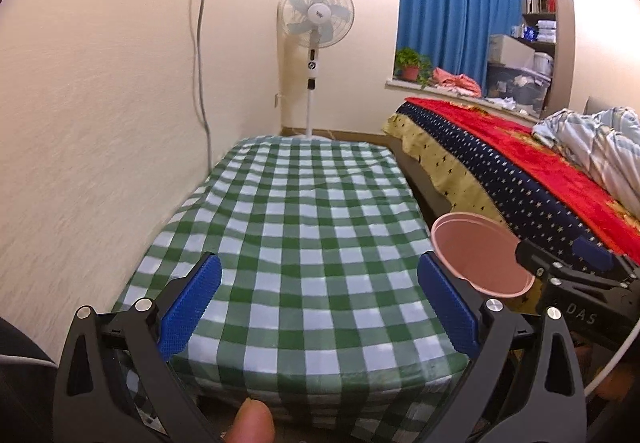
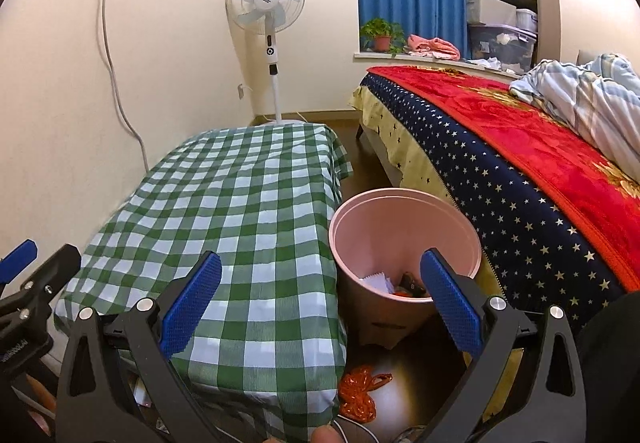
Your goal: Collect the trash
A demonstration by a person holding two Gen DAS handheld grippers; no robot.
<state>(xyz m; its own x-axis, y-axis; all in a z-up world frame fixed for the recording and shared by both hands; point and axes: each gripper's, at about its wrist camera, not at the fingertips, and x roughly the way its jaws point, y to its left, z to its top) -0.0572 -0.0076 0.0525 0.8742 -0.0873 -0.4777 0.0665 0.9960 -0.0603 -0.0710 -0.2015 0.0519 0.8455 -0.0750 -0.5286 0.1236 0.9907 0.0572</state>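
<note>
The pink bin (image 2: 404,243) stands on the floor between the checked counter (image 2: 240,203) and the bed (image 2: 520,179), with paper scraps and other trash already inside it, and an orange wrapper (image 2: 362,389) lies on the floor just in front of it. Both the left tongs (image 1: 320,307) and the right tongs (image 2: 322,307) gape fully wide and hold nothing. The counter top looks bare, so the wrapper seems the next target: lower 1 pair of tongs straight over it and pinch its crumpled middle.
</note>
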